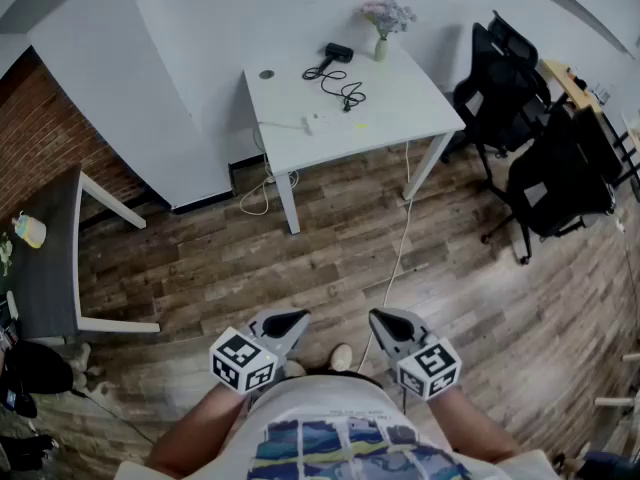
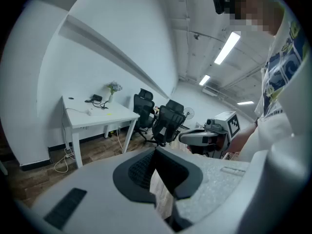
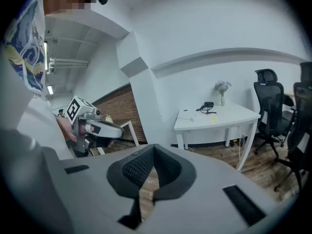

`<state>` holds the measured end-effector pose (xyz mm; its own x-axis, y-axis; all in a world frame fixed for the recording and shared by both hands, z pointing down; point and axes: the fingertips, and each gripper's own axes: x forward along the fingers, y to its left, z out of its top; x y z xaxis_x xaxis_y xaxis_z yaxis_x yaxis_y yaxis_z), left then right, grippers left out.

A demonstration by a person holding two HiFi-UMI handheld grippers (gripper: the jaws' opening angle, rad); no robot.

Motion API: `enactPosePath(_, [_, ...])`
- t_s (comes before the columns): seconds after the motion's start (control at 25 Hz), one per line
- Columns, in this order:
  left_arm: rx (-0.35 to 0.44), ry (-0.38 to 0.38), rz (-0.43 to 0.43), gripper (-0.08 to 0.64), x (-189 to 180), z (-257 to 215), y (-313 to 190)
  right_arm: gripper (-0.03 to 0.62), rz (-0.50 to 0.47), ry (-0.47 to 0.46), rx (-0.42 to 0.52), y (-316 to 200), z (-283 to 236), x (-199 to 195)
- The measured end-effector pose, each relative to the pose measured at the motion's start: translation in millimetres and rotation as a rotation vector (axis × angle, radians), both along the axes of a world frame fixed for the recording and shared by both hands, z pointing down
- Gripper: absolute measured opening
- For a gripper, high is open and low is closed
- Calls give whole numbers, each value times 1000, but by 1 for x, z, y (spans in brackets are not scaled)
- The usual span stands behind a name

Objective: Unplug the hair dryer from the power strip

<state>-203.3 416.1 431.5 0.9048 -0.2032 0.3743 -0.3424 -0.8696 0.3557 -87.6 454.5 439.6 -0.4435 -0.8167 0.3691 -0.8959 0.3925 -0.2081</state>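
A black hair dryer (image 1: 338, 52) lies at the back of a white table (image 1: 390, 118) far ahead of me. Its black cord (image 1: 346, 90) coils toward a white power strip (image 1: 320, 121) near the table's front edge. Both grippers are held close to my body, well short of the table. My left gripper (image 1: 292, 320) and right gripper (image 1: 382, 318) are shut with nothing between the jaws. In the left gripper view the table (image 2: 105, 117) and dryer (image 2: 97, 98) are small and distant. From the right gripper view the dryer (image 3: 208, 104) looks equally far.
A vase of flowers (image 1: 382, 40) stands beside the dryer. Black office chairs (image 1: 525, 108) crowd the right of the table. A white cable (image 1: 400, 243) trails from the table across the wooden floor. A dark table (image 1: 50, 268) with a cup (image 1: 30, 230) stands at left.
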Motion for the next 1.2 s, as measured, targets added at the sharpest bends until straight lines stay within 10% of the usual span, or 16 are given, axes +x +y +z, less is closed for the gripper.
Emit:
enactPosePath(0.6, [6,-17,21,2,47,1,3,4,12,-12,23,-2,-5,46])
enactPosePath(0.72, [6,-23,18,2,61,3,3,115,0,-38,26,-2,-3,57])
enactPosePath(1.2, [-19,-4,85,2,102,14,-25,192,60,7,9,-39,20,92])
